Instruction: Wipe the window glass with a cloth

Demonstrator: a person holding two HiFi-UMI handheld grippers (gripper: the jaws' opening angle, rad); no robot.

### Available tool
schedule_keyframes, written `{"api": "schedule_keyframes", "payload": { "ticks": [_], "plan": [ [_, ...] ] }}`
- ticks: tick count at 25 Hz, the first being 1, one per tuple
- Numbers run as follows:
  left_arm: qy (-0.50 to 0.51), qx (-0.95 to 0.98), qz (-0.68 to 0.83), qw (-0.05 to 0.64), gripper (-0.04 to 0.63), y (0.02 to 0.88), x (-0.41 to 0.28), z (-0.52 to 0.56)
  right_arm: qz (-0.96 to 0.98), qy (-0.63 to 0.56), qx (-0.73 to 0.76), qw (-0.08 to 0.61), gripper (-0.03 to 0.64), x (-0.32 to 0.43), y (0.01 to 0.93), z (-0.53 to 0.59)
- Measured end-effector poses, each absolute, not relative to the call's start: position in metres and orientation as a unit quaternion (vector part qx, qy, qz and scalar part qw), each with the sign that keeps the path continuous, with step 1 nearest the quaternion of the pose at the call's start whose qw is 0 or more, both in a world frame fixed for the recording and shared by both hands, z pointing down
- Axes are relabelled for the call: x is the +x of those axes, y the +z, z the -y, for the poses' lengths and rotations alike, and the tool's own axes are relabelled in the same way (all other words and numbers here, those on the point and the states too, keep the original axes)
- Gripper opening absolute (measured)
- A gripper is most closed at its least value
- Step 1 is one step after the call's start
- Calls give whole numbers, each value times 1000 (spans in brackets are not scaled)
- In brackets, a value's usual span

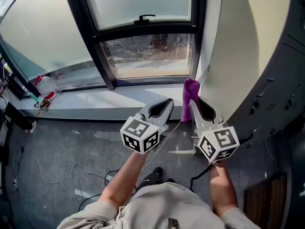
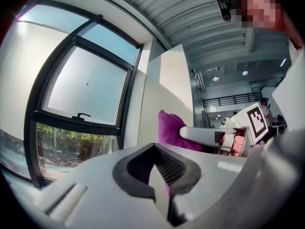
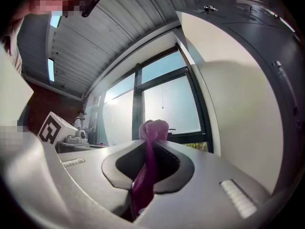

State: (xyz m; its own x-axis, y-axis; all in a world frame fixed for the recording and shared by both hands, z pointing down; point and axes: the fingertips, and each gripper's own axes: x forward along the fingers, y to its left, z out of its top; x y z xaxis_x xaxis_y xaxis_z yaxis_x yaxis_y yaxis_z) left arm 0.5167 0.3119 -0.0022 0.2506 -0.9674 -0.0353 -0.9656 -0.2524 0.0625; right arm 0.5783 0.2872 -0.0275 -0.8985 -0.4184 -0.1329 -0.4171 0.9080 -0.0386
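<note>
**A:** From the head view, where is the cloth (image 1: 189, 95) against the window?

**B:** Just off the window's lower right corner, close to the sill. The right gripper (image 1: 192, 102) is clamped on it. The window glass (image 1: 143, 3) lies ahead of that gripper and off to its left, so the right hand is the one placed to carry the cloth over. The left gripper (image 1: 167, 102) sits beside it, a little nearer the window's middle, its jaws together on nothing.

**A:** And the left gripper view?

**B:** The left gripper (image 2: 157, 178) has its pads meeting, with nothing between them. Past them, right of the window frame, the cloth (image 2: 169, 127) is a bunched magenta lump at the tip of the right gripper (image 2: 185, 133), apart from the glass (image 2: 90, 87).

**A:** The right gripper view?

**B:** The right gripper (image 3: 144, 178) pinches the cloth (image 3: 152, 130) as a narrow strip. Its long axis runs along the jaws, and a crumpled knob pokes out beyond the tips toward the window. The cloth looks soft and folded, not spread flat, so I judge only that knob would meet the glass (image 3: 171, 109) first.
</note>
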Motion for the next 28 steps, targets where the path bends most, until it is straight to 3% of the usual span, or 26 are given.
{"api": "schedule_keyframes", "payload": {
  "ticks": [15, 28],
  "plan": [
    [-21, 782, 623, 17, 2, 3, 516, -329, -978, -16, -196, 75, 69, 581, -25, -300],
    [-4, 747, 664, 29, 2, 8, 460, -327, -986, -35, -150, 63, 69, 531, -14, -286]
  ]
}}
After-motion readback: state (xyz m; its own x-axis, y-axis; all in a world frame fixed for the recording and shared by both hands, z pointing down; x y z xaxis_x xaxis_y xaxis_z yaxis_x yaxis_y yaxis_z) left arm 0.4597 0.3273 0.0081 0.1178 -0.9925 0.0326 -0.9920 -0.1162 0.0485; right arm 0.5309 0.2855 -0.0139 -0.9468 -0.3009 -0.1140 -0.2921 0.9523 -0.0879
